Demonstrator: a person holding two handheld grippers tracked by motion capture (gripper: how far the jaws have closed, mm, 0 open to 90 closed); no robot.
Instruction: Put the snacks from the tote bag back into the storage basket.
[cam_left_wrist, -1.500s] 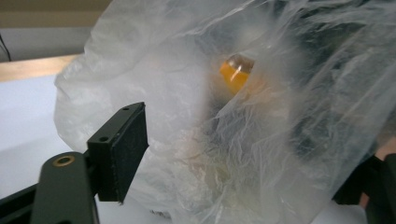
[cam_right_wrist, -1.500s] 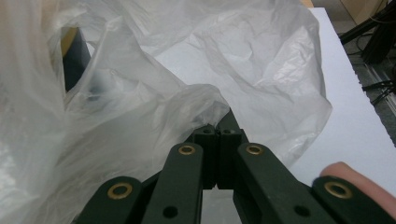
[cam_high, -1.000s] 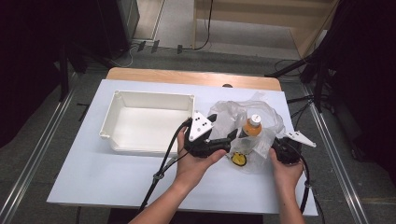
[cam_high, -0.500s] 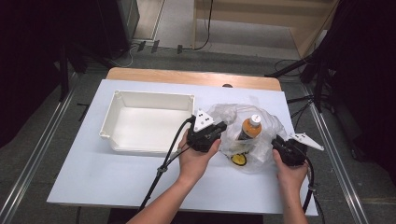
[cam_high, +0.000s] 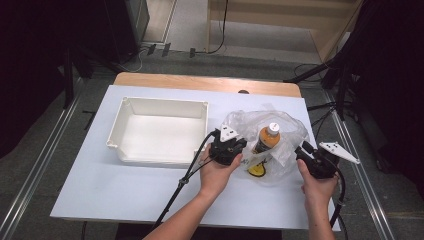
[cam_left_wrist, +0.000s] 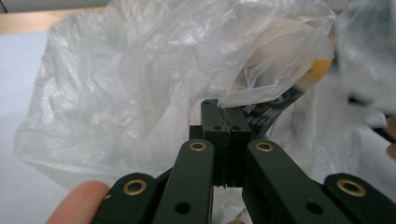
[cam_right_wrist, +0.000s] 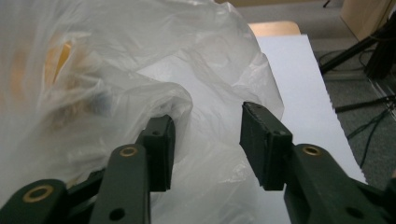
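bag (cam_high: 285, 125): clear | bottle (cam_high: 265, 140): orange, white cap | tray (cam_high: 162, 105): white | table (cam_high: 100, 185): pale blue

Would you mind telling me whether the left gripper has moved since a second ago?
Yes. The left gripper has shifted slightly right, away from the white tray, toward the orange bottle.

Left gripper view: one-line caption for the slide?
Left gripper shut on the edge of a clear plastic bag, orange bottle inside.
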